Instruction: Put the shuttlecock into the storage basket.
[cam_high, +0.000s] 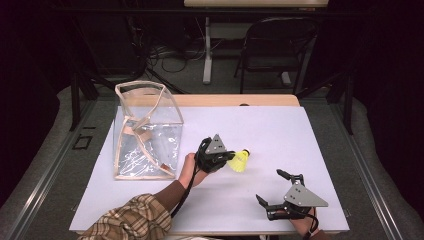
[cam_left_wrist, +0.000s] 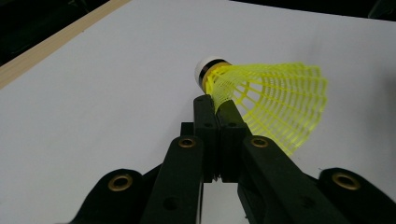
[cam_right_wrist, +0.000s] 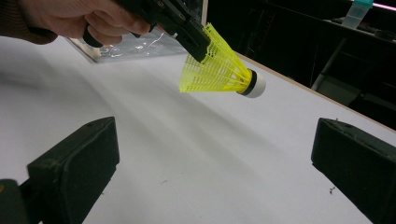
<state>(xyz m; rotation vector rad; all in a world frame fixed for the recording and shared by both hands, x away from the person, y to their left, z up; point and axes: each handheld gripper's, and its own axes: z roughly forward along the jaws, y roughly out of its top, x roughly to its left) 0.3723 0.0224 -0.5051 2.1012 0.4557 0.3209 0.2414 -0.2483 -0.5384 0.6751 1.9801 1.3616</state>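
A yellow mesh shuttlecock (cam_high: 240, 161) with a white cork tip hangs just above the white table top near its middle. My left gripper (cam_high: 225, 159) is shut on the edge of its skirt. In the left gripper view the black jaws pinch the yellow mesh of the shuttlecock (cam_left_wrist: 266, 100), with the left gripper (cam_left_wrist: 218, 103) closed tight. The right gripper view shows the shuttlecock (cam_right_wrist: 219, 70) lifted off the table, cork pointing right, held by the left gripper (cam_right_wrist: 201, 51). My right gripper (cam_high: 270, 187) rests open near the front right edge, with nothing between its jaws.
A clear plastic bag (cam_high: 146, 131) with beige trim stands open at the left of the white table (cam_high: 280, 130). A wooden strip (cam_high: 235, 100) runs along the far edge. Beyond the table stand a chair (cam_high: 275, 45) and cables on the floor.
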